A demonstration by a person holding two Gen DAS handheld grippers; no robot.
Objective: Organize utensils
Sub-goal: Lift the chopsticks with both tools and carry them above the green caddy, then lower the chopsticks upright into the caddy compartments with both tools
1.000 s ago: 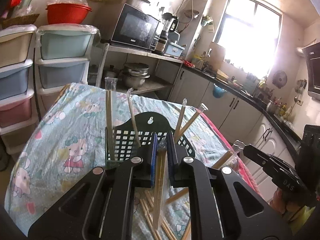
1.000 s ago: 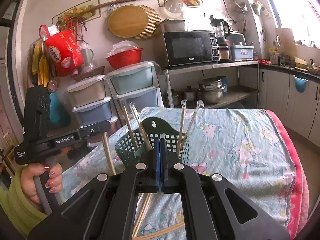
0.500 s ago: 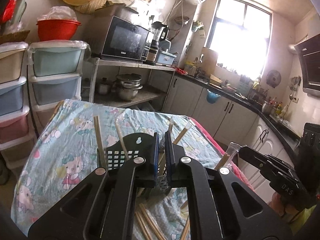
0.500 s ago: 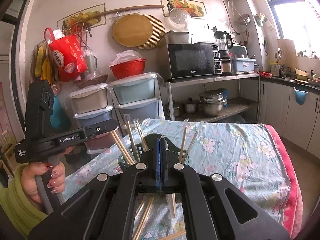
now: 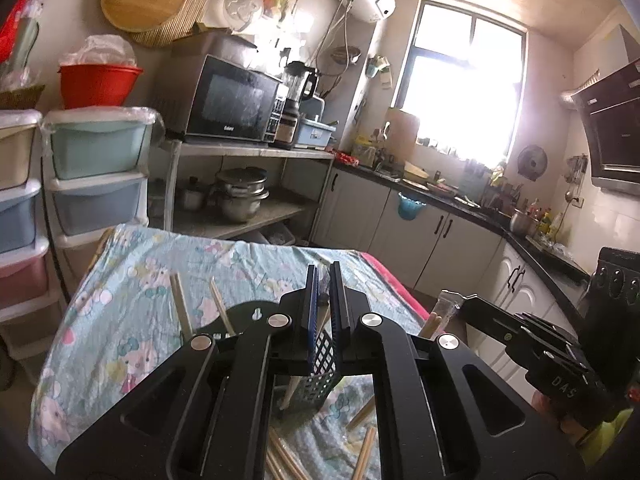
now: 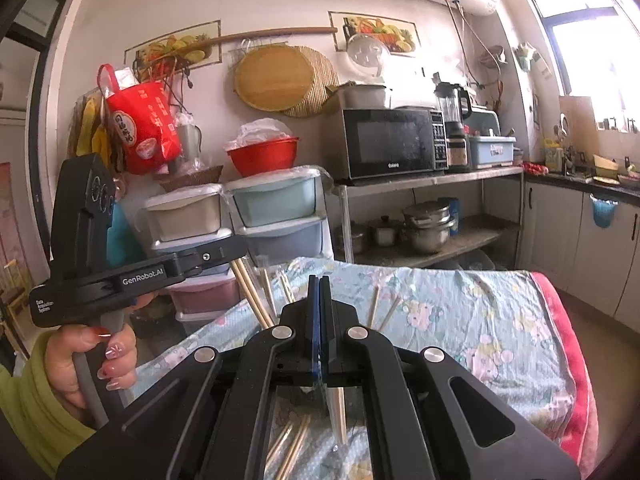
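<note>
**A:** What's held?

**B:** The left claw (image 5: 325, 304) is clenched on a chopstick pair (image 6: 250, 288). The right claw (image 6: 320, 312) is clenched on a wrapped pair (image 5: 434, 318). The basket (image 5: 320, 360) sits low centre in the left view, just behind that claw, with standing sticks (image 5: 179, 304) in it. Loose sticks (image 5: 362, 454) lie on the counter (image 5: 120, 320) at the bottom edge.

**A:** What could go wrong?

**B:** Long sticks pinched at one spot can swivel or slide out, the slick wrapper especially. With both claws heading for one small basket, they could knock each other. A tip could also snag the mesh and topple the basket, spilling what's standing.
</note>
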